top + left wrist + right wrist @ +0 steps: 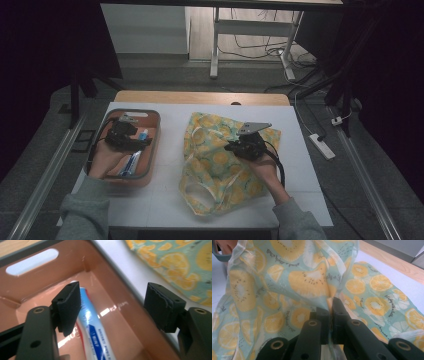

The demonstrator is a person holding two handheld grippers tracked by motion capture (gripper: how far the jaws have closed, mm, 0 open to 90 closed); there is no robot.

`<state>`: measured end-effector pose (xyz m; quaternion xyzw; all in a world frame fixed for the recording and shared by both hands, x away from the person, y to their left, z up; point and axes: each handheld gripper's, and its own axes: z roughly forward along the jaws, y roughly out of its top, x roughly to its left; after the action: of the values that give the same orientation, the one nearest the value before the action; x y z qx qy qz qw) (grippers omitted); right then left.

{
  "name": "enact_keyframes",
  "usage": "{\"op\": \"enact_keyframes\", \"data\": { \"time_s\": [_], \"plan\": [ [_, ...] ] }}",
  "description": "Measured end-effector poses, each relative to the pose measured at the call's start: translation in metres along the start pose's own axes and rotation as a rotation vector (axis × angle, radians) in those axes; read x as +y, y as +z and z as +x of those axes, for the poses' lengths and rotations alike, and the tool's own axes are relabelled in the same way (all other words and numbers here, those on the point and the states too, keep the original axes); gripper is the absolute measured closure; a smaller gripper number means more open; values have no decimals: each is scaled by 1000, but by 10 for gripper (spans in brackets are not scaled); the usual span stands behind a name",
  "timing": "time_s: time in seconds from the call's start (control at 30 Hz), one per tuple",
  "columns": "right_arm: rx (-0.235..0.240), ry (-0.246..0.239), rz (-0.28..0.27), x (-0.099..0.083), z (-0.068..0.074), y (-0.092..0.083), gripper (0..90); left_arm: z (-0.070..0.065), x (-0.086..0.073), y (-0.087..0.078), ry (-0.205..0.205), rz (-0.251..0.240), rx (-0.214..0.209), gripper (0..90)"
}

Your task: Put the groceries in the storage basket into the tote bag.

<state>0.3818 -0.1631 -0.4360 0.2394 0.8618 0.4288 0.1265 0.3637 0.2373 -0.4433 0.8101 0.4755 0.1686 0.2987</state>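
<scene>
A salmon-pink tray (155,145) with a grey rim stands at the table's left. In it lies a white, blue and red toothpaste tube (132,162). My left gripper (122,134) hangs low inside the tray (75,257), open, its jaws wide apart. The toothpaste tube (96,337) lies on the tray floor between them, close beside the left pad and far from the right one. A thin bag (215,160) printed with yellow fruit slices lies crumpled at the table's middle. My right gripper (235,146) is shut on a fold of the bag (307,282), which rises from the right gripper (331,303) like a tent.
The white table top (300,150) has bare room right of the bag and along the front edge. A wooden strip (200,97) runs along the far edge. The bag's edge (180,262) lies just right of the tray. Cables and a power strip (321,146) lie on the floor.
</scene>
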Motion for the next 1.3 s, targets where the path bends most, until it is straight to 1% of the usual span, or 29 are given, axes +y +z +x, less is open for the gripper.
{"op": "enact_keyframes", "data": {
  "time_s": [0.13, 0.3, 0.4, 0.43, 0.6, 0.67, 0.77, 0.87, 0.97, 1.0, 1.03, 1.07, 1.13, 1.17, 1.27, 1.3],
  "plan": [
    [2, 4, 1, -1, -1, 1, 866, 8, -2, 10, -17, 45, 17, 271],
    [2, 9, 7, -2, -3, 3, 866, 18, -5, 21, -45, 88, 8, 256],
    [4, 7, 10, -2, -3, 5, 865, 23, -8, 28, -62, 117, 22, 247],
    [7, 7, 11, -2, -3, 5, 866, 24, -9, 29, -66, 125, 20, 245],
    [10, 4, 16, -1, -4, 9, 865, 27, -15, 40, -78, 180, 17, 232],
    [11, -1, 19, -1, -4, 10, 865, 28, -17, 44, -85, 207, 25, 232],
    [17, 7, 17, -2, -3, 10, 865, 26, -19, 49, -94, 240, 13, 246],
    [20, 11, 17, -3, -4, 11, 865, 24, -22, 54, -94, 274, 23, 260],
    [11, 6, 21, -2, -3, 11, 865, 24, -25, 57, -110, 306, 14, 310],
    [8, 3, 20, -2, -3, 12, 865, 25, -25, 59, -113, 324, 2, 336],
    [3, -8, 25, -2, -3, 12, 865, 25, -25, 60, -112, 339, 7, 381],
    [-3, -11, 27, -2, -2, 12, 865, 26, -25, 61, -119, 349, 4, 403],
    [-2, -10, 28, -2, -2, 12, 865, 27, -24, 61, -133, 353, -11, 425],
    [-4, -9, 29, -2, -3, 12, 865, 28, -24, 61, -135, 353, -10, 444],
    [-11, -5, 29, -3, -4, 11, 865, 28, -24, 59, -131, 356, 6, 529],
    [-11, -4, 29, -3, -5, 11, 865, 29, -23, 57, -136, 351, 7, 561]
  ]
}}
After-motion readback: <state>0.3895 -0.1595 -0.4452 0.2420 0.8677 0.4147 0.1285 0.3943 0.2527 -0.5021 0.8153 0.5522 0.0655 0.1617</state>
